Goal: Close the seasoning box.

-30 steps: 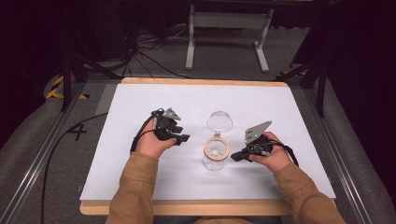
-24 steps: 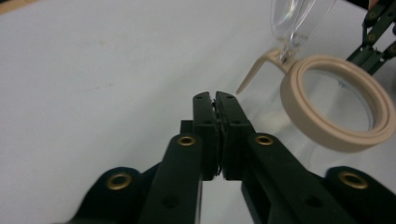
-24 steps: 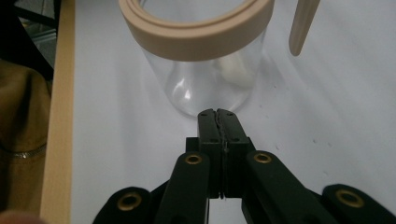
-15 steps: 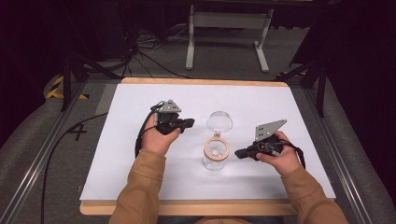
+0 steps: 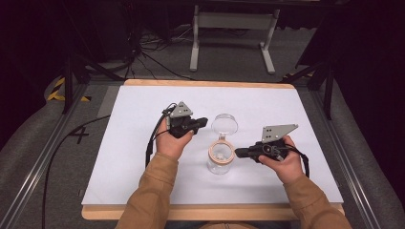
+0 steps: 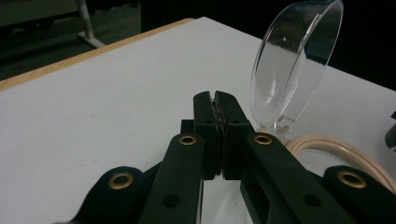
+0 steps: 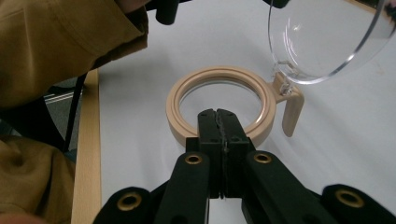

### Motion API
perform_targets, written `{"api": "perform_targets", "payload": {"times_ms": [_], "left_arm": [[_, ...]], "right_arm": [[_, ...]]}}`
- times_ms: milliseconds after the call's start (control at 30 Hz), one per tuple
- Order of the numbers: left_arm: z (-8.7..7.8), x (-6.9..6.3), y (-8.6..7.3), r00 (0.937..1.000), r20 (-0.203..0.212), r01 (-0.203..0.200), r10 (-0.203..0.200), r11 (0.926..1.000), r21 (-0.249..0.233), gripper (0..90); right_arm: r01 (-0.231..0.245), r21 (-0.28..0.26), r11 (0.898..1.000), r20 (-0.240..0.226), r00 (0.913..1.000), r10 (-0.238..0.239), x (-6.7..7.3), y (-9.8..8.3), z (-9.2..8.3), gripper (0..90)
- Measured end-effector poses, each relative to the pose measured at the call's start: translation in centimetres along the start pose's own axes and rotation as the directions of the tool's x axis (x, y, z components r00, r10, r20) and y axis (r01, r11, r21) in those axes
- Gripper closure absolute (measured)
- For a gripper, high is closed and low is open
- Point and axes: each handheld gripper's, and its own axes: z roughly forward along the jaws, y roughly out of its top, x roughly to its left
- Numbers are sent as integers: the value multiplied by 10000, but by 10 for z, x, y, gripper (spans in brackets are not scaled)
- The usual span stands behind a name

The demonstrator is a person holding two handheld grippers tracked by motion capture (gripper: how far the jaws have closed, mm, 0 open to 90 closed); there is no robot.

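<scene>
A clear jar [image 5: 220,161] with a beige rim [image 7: 219,72] stands at the table's middle. Its clear hinged lid [image 5: 225,125] is swung open and stands up on the far side. My left gripper [image 5: 204,121] is shut with nothing in it, just left of the lid [image 6: 292,65] and apart from it. The beige rim [image 6: 336,149] lies low to its right. My right gripper [image 5: 237,152] is shut and holds nothing, its tips [image 7: 217,113] at the jar's right edge, just over the rim. Something pale lies inside the jar.
The white table top [image 5: 143,157] has a wooden border [image 5: 205,83]. A tan sleeve [image 7: 60,42] crosses the right gripper view's left side. Beyond the table's far edge are a metal stand [image 5: 229,21] and cables [image 5: 143,47] on the floor.
My left gripper has moved away from me and right, toward the open lid. My right gripper has levelled out and shifted slightly right. The jar has not moved.
</scene>
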Motion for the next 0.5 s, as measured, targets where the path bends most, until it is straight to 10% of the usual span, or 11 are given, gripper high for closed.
{"api": "perform_targets", "payload": {"times_ms": [500], "left_arm": [[10,-2,-1,9983,581,-44,46,10000,-25,860]], "right_arm": [[-514,-633,9967,246,9983,531,1,4,10,900]]}}
